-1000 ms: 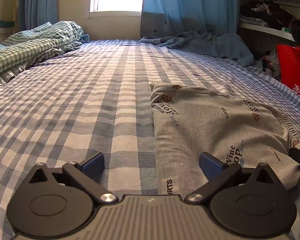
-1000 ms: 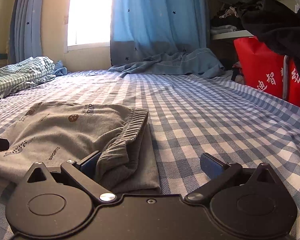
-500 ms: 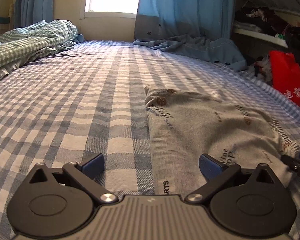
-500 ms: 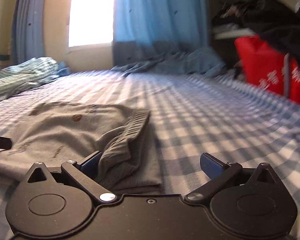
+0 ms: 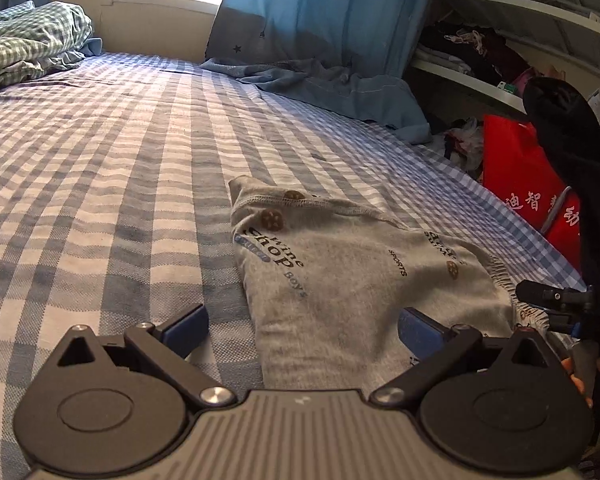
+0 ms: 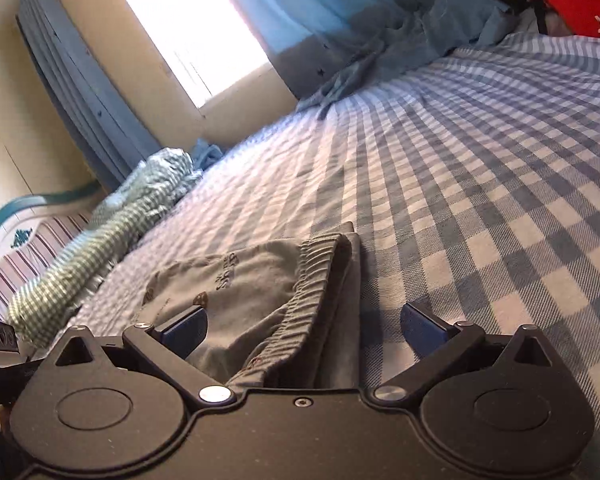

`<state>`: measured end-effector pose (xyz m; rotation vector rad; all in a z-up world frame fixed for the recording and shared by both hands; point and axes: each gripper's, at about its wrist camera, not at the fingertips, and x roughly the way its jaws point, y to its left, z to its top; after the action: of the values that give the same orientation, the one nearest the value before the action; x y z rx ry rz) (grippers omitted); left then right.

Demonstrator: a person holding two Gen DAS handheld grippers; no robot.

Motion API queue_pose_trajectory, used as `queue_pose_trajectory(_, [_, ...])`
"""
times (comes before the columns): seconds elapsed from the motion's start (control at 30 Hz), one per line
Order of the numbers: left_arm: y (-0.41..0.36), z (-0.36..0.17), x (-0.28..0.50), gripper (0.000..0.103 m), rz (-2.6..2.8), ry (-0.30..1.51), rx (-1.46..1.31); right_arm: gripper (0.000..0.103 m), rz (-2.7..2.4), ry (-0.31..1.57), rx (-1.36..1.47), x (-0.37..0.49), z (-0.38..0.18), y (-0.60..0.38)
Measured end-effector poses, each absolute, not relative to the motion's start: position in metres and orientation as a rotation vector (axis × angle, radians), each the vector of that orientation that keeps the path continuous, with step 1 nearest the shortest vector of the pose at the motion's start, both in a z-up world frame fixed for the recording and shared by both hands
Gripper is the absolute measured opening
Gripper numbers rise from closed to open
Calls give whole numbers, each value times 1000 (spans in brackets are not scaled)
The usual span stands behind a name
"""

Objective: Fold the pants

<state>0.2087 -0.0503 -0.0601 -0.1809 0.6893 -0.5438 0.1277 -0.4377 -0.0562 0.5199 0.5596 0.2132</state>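
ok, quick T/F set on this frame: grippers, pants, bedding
1. Both grippers are open. True: the left gripper and the right gripper show fingers spread wide, nothing clamped.
2. The grey pants lie on a plain white sheet. False: they lie on a blue and white checked bedsheet.
3. The elastic waistband sits between the right gripper's fingers. True.
4. The pants hang off the bed edge. False: they lie wholly on the bed.
5. The red bag is on the bed. False: it stands beside the bed, below the shelves.
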Motion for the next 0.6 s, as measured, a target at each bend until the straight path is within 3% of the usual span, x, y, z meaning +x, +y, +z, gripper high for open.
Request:
queue_pose_trajectory(0.1, [-39,-61,206,102,-563,686,-252,101,200,543,540,122,-56,-437])
queue_pose_trajectory(0.2, [-31,-61,204,97,-563,686,-290,88,149,542,522,119,-56,-434])
queue_pose_trajectory(0.3, [-33,-61,203,75,-518,688,-288,65,107,536,549,115,-59,-438])
queue_pose_trajectory(0.33, [-34,-61,203,66,-502,696,-285,52,99,540,561,112,-61,-440])
queue_pose_trajectory(0.37, [-38,-60,203,55,-483,708,-266,46,103,544,565,111,-62,-439])
queue_pose_trajectory(0.43, [-49,-55,204,48,-454,735,-212,42,106,560,542,110,-62,-434])
queue_pose_trajectory(0.47, [-53,-52,204,37,-449,758,-203,41,104,567,526,110,-60,-432])
queue_pose_trajectory(0.5, [-56,-49,204,36,-428,778,-205,40,98,575,513,110,-58,-430])
queue_pose_trajectory(0.6, [-64,-38,207,23,-349,850,-204,25,73,585,520,111,-52,-422])
